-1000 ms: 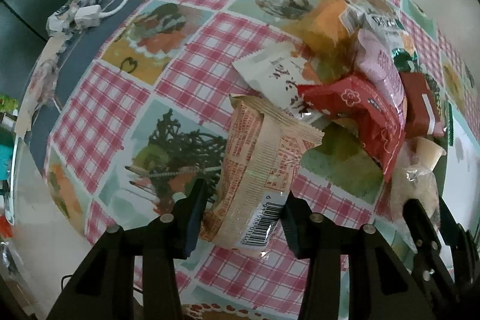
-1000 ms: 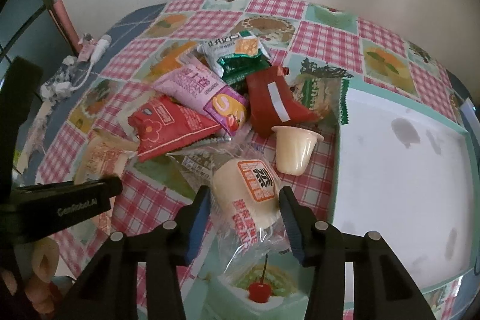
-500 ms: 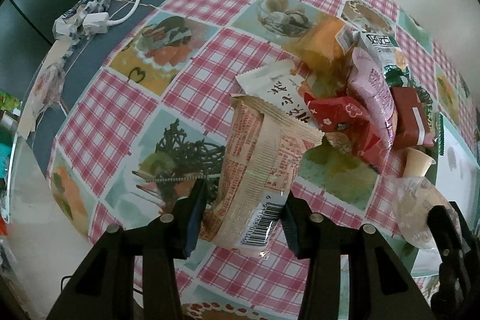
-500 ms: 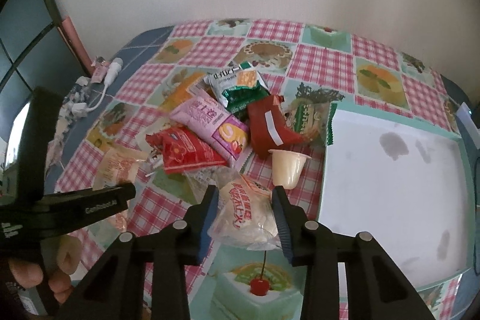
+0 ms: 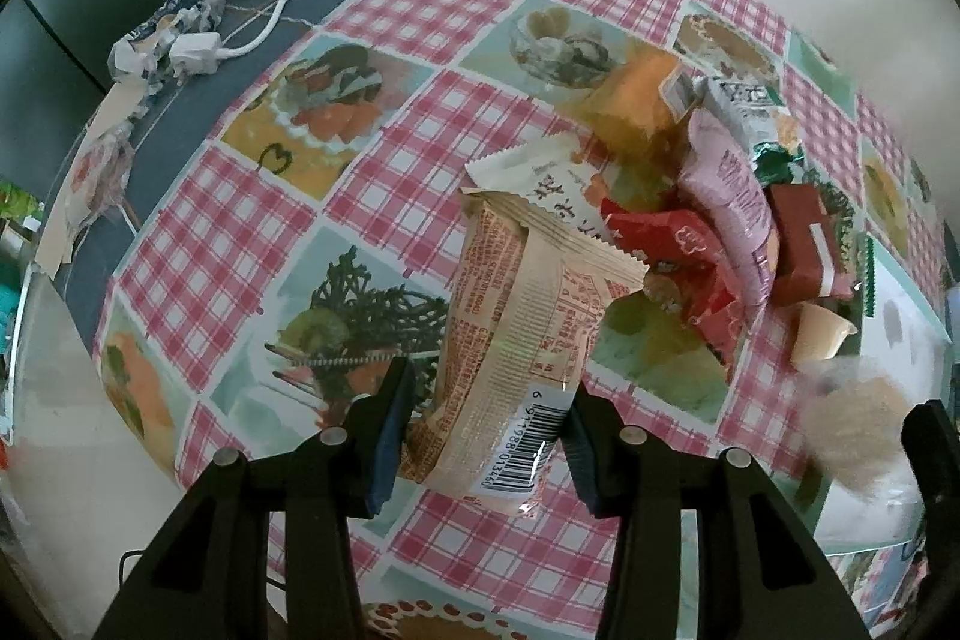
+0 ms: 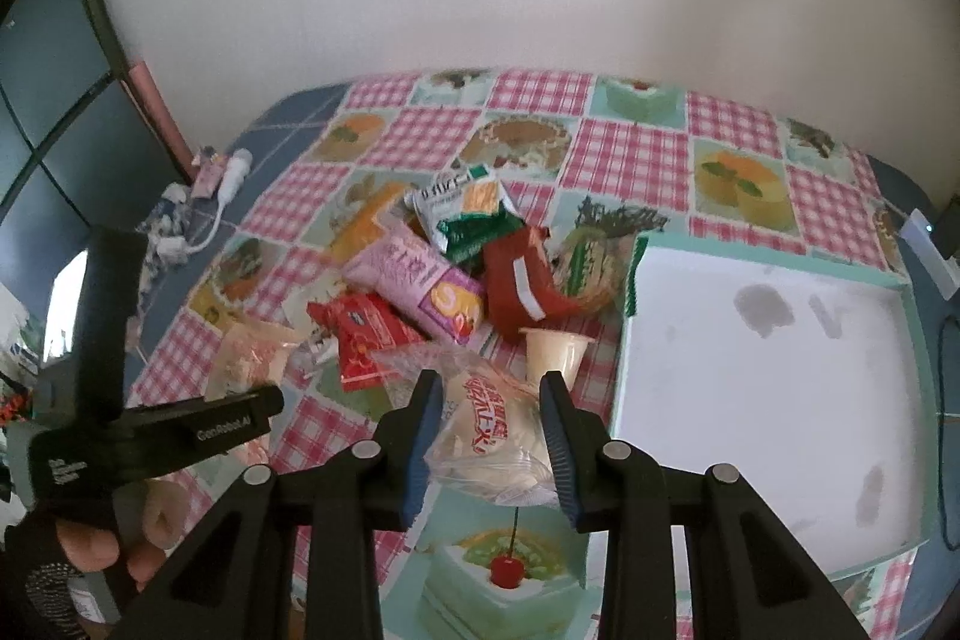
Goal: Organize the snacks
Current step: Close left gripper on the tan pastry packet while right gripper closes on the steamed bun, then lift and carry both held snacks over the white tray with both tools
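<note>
My left gripper point(image 5: 485, 421) is shut on a beige snack packet with a barcode point(image 5: 522, 340), held above the checked tablecloth. My right gripper point(image 6: 489, 421) is shut on a clear bag with a pale bun and red lettering point(image 6: 489, 430), lifted above the table; it shows blurred in the left wrist view point(image 5: 855, 427). A pile of snacks lies mid-table: a red packet point(image 6: 366, 334), a pink packet point(image 6: 414, 280), a green-white packet point(image 6: 468, 211), a dark red pouch point(image 6: 519, 283) and a jelly cup point(image 6: 555, 352). A white tray with a teal rim point(image 6: 762, 370) sits to the right.
A white cable with a plug point(image 5: 240, 28) and crumpled wrappers point(image 5: 162, 34) lie at the table's far left edge. A wall stands behind the table. A small white device point(image 6: 927, 250) sits beyond the tray at the right edge.
My right gripper has risen and drawn back with the bun bag, away from the pile. My left gripper has lifted a little with the beige packet still in it.
</note>
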Motion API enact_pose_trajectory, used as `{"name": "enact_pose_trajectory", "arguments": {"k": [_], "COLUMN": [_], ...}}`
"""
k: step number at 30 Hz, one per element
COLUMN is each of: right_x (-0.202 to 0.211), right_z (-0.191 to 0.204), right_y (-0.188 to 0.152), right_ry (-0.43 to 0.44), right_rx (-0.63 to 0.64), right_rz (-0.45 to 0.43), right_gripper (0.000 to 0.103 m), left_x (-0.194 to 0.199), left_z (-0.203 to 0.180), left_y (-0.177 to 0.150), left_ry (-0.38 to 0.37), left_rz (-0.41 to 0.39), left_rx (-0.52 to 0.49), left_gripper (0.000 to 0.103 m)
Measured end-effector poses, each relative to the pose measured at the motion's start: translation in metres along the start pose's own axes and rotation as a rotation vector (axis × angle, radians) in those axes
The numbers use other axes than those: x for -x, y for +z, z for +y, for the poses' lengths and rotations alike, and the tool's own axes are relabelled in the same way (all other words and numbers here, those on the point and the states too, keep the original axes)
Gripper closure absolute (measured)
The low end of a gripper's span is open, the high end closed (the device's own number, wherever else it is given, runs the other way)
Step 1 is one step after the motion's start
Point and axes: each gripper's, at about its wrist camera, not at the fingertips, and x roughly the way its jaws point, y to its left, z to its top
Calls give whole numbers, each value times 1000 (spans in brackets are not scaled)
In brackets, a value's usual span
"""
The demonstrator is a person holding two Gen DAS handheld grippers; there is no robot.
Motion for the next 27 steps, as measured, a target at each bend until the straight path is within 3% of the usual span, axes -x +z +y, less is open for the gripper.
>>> {"name": "enact_pose_trajectory", "arguments": {"k": [7, 18, 19, 21, 22, 23, 27], "right_x": [4, -44, -47, -51, -53, -54, -56], "right_z": [-2, -6, -5, -4, -3, -4, -1], "right_y": [3, -21, -23, -27, -29, -30, -35], "right_ry": [5, 4, 0, -1, 6, 12, 26], "right_rx": [-2, -14, -11, -3, -3, -4, 16], "right_rz": [-7, 203, 215, 231, 238, 241, 261], "right_gripper": [72, 70, 68, 53, 40, 36, 31], "left_x": [4, -13, -15, -16, -16, -16, -17], "left_z": [-2, -8, -8, -7, -7, -7, -6], "left_y": [0, -5, -5, -5, -5, -5, -6], "left_ry": [-4, 6, 1, -8, -9, -10, -16], "left_rz": [-12, 65, 73, 81, 80, 79, 86], "left_rx": [-5, -31, -29, -27, -27, -26, -22], "left_gripper": [55, 55, 55, 55, 55, 55, 55]}}
